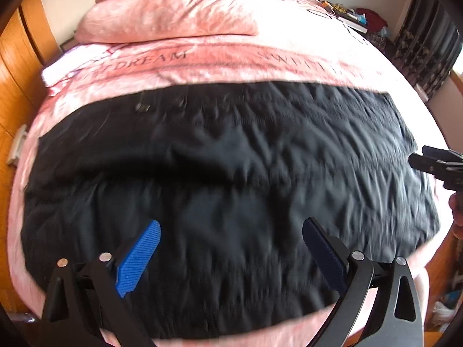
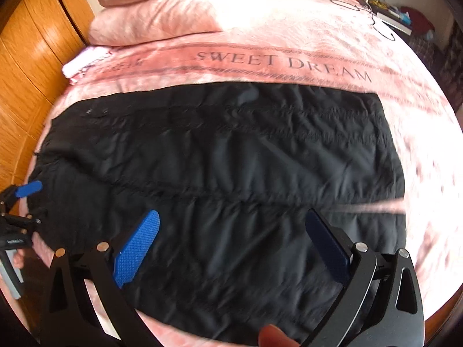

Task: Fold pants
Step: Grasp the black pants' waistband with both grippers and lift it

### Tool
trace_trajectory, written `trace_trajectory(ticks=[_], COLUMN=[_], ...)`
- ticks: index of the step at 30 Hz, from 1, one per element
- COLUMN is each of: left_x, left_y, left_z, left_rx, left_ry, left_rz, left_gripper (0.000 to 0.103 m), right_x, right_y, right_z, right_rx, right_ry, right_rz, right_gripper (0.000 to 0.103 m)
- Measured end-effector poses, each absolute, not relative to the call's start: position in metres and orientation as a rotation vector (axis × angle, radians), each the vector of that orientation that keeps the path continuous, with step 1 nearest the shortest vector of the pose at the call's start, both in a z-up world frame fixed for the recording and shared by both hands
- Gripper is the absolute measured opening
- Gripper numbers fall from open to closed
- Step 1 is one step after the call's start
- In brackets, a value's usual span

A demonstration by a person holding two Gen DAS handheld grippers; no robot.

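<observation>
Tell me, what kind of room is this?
Most likely a bedroom. Black pants lie spread on a bed with a pink blanket that says SWEET DREAM, pink folded bedding is stacked at the far side, and a wooden wardrobe stands beside it.

Ahead of my left gripper (image 1: 231, 256) the black pants (image 1: 231, 173) are matt, finely crinkled cloth, lying on a pink bedspread (image 1: 220, 60) that looks soft and plush. My fingers (image 1: 139, 258) carry ribbed blue plastic pads on matt black arms with shiny metal pivot pins. Left of my right gripper (image 2: 231, 251) stands a glossy orange wooden wardrobe (image 2: 31, 66).
</observation>
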State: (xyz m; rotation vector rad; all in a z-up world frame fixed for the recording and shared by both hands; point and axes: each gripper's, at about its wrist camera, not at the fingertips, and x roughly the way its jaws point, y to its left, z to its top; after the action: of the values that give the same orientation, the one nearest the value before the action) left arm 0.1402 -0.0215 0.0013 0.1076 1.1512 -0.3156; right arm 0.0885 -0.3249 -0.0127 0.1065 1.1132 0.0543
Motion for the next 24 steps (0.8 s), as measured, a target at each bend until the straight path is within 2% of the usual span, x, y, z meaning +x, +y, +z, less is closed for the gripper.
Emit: trace_trajectory(ticks=[4, 6, 10, 19, 24], left_x=[0.203, 0.24, 0.289, 0.36, 0.372], left_y=[-0.027, -0.038, -0.058, -0.069, -0.077], left_z=[-0.014, -0.027, -0.037, -0.059, -0.064], left_rx=[-0.013, 0.041, 0.187, 0.133, 0.131], left_ry=[1.201, 1.29, 1.257, 1.251, 1.26], left_rz=[-0.461, -0.449, -0.489, -0.709, -0.761], left_gripper=[0.099, 0.099, 0.099, 0.099, 0.099], right_x=[0.164, 0.195, 0.25, 0.315, 0.318], right_y=[-0.346, -0.35, -0.352, -0.352, -0.363], right_z=[-0.023, -0.03, -0.052, -0.09, -0.1], right_rx=[0.012, -0.049, -0.198, -0.275, -0.276], right_ry=[1.167, 1.19, 1.242, 1.327, 1.296], right_rz=[0.082, 0.123, 0.249, 0.462, 0.517], right_gripper=[0.101, 0.101, 0.1, 0.1, 0.098])
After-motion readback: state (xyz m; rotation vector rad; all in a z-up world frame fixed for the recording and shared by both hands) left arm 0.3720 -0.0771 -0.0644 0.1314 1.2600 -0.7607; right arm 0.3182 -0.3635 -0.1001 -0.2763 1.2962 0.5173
